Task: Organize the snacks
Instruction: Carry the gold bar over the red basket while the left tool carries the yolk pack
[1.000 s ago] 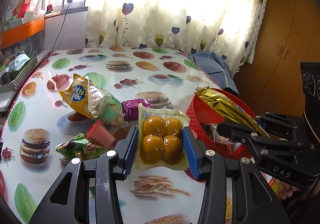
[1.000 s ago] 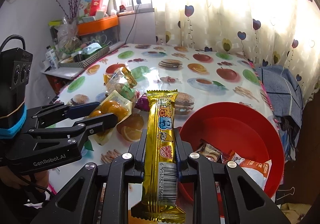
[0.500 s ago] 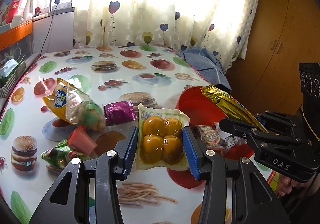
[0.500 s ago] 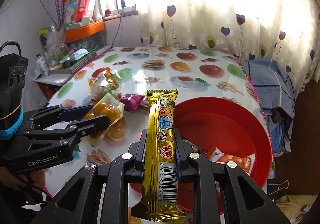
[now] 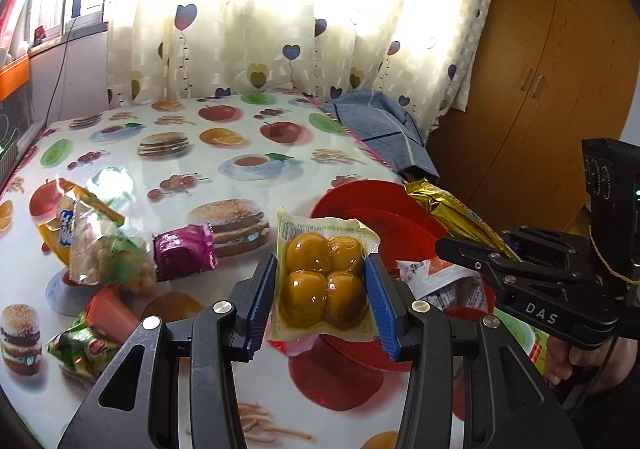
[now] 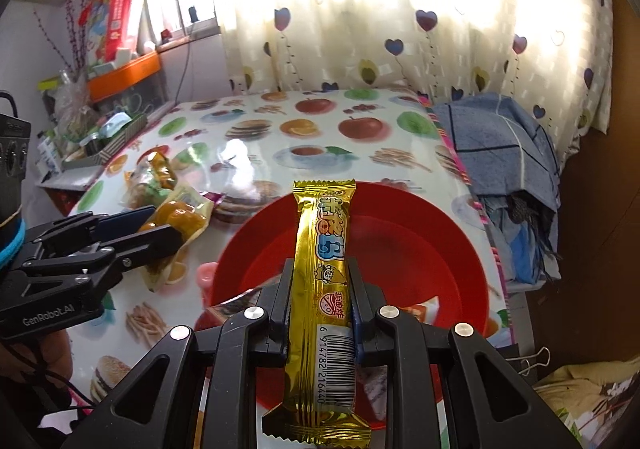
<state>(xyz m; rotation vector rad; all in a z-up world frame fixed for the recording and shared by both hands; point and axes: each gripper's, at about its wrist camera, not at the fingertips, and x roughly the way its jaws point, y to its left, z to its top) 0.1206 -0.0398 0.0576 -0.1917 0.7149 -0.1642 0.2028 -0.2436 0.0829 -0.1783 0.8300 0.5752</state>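
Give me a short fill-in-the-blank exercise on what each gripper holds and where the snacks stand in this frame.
1. The left gripper is shut on a clear pack holding ____ round yellow pieces.
2. The right gripper is shut on a long ____-coloured snack bar.
3. That bar hangs over a ____ bowl that already has wrappers in it.
4. The purple packet lies on the ____, outside the bowl.

Missing words: four; gold; red; table
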